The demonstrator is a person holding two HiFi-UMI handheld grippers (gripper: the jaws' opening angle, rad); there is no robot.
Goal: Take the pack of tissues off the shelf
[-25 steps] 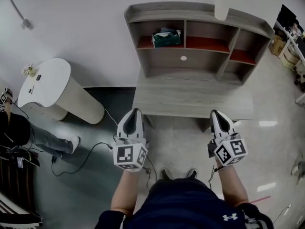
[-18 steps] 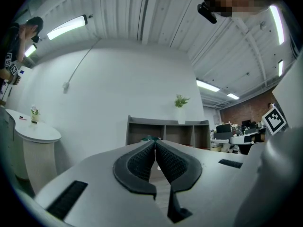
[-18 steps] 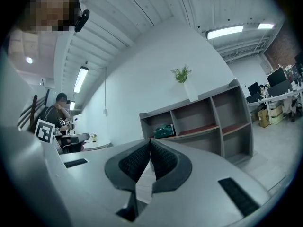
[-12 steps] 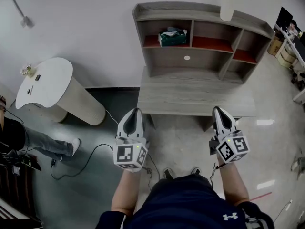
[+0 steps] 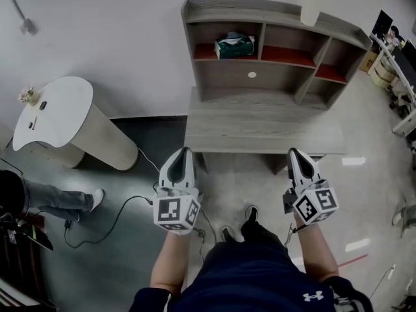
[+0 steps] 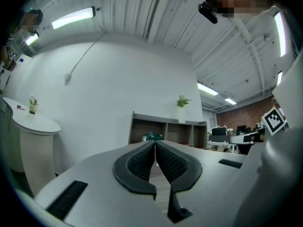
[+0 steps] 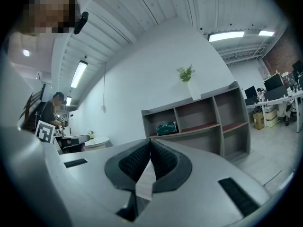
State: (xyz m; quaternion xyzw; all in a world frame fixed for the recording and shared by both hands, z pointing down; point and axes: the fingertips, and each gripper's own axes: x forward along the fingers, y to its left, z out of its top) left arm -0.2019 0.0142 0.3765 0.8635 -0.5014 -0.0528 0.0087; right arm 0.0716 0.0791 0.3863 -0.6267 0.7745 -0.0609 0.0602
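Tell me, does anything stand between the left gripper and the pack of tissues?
Nothing visible does. The pack of tissues sits alone in an open-fronted compartment of the shelf. Only the desk top lies under the way there from the left gripper.

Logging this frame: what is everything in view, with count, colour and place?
shelf unit: one, grey wood with red shelf boards, against the white wall ahead
pack of tissues: one, green, upper left compartment of the shelf unit
potted plant: one, green leaves in a white vase, on top of the shelf unit, right of centre
round table: one, white, left of the shelf unit
small flower pot: one, pale, on the round table's far left edge
cable: one, black, on the floor at the left
bystander: one, grey trousers and a pale shoe, far left
shoes: two, dark, the person's own, below the shelf unit
left gripper: one, white and black, shut, empty
right gripper: one, white and black, shut, empty
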